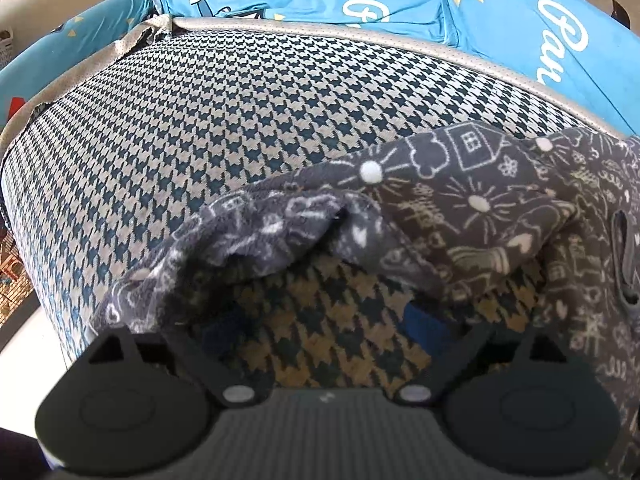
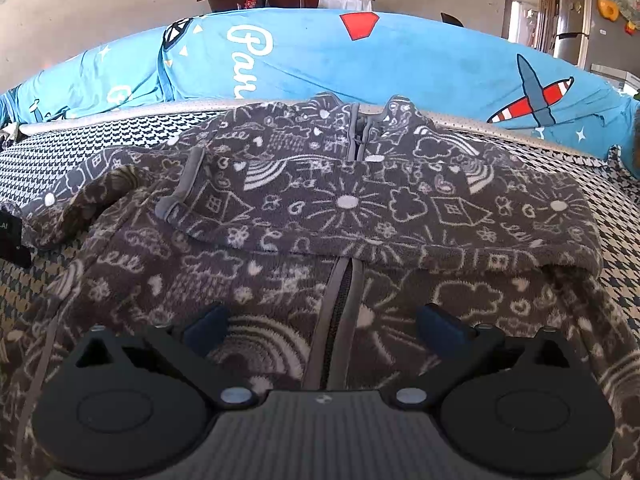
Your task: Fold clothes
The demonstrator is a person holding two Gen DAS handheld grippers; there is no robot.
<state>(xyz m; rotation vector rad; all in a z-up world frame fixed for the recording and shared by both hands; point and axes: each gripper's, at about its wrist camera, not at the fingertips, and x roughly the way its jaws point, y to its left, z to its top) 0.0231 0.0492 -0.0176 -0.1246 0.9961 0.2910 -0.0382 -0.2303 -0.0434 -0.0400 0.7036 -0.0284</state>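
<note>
Fleece jacket (image 2: 320,216), grey with a white doodle print, lies spread on a houndstooth cushion (image 1: 224,120), zip (image 2: 338,320) facing up and running away from the camera. Both sleeves are folded across the chest; the upper one spans the jacket crosswise.

Right gripper (image 2: 324,322): released, jaws standing wide, blue fingertips (image 2: 440,322) on either side of the zip, close above the jacket's lower front. No cloth is between the pads.

Left gripper (image 1: 320,328): released, jaws wide apart, nothing clamped. A sleeve end (image 1: 280,236) of the jacket lies just ahead of the fingers, arching above bare cushion; the jacket body extends to the right of this gripper.

Blue printed blanket (image 2: 360,64) covers the backrest behind the cushion.
</note>
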